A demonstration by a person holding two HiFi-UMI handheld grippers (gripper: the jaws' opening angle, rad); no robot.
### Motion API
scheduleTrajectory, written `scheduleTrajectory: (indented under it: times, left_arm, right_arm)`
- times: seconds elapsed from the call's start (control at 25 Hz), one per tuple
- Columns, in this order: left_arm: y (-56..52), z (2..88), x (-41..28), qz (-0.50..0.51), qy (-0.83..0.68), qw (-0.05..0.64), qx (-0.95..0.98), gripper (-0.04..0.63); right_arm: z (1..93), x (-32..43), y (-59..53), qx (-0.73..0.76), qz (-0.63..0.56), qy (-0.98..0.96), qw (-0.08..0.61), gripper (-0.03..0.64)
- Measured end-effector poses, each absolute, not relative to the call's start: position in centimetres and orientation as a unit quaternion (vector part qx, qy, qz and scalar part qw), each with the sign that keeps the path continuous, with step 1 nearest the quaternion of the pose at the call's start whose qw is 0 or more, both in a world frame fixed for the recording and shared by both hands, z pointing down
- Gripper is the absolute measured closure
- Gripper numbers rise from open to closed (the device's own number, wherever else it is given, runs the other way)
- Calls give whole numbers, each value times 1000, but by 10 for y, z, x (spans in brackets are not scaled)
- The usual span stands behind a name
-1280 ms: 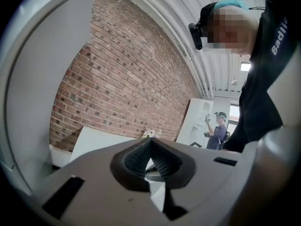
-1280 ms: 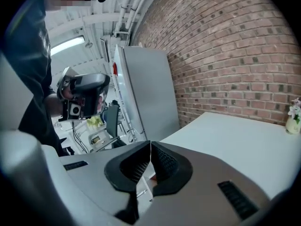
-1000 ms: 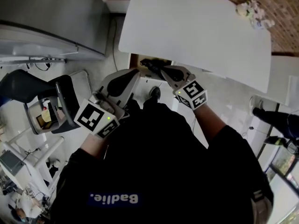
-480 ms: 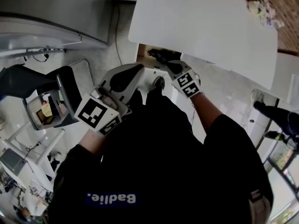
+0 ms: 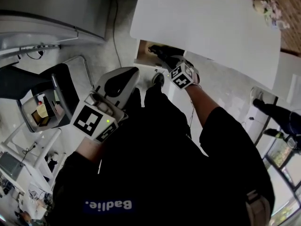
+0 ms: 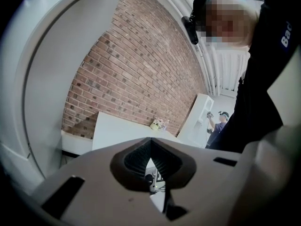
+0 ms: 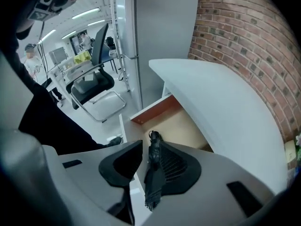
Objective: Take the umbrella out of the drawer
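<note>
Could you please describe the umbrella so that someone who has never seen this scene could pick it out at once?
Start at the large white table by the brick wall; an open drawer with a pale wooden inside sticks out from under it. The umbrella is the slim, black, folded bundle in that drawer, the only dark thing against the light wood.

I can read one print: white "Badlie." on the person's black top (image 5: 109, 205), upside down at about seven o'clock in the head view. In the left gripper view, at two o'clock, white lettering (image 6: 284, 34) starting "Ba" runs off the edge.
</note>
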State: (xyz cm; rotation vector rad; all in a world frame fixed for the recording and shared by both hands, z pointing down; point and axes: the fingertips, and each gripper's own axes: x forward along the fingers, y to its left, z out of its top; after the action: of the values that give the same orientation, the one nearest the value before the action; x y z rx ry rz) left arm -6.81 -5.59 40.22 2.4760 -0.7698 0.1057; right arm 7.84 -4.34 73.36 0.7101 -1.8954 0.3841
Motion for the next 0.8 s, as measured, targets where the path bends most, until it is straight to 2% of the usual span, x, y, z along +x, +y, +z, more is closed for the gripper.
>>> scheduleTrajectory:
  times: [0.28,0.8]
  left_arm:
    - [-51,417,-79,38,-294,278,914,597]
    - [-54,433,-102,27,-322,282,903,597]
  right_arm:
    - [788,92,-41,266,158,-756,577,407]
    - [857,114,-54,231,139,-709,651,353]
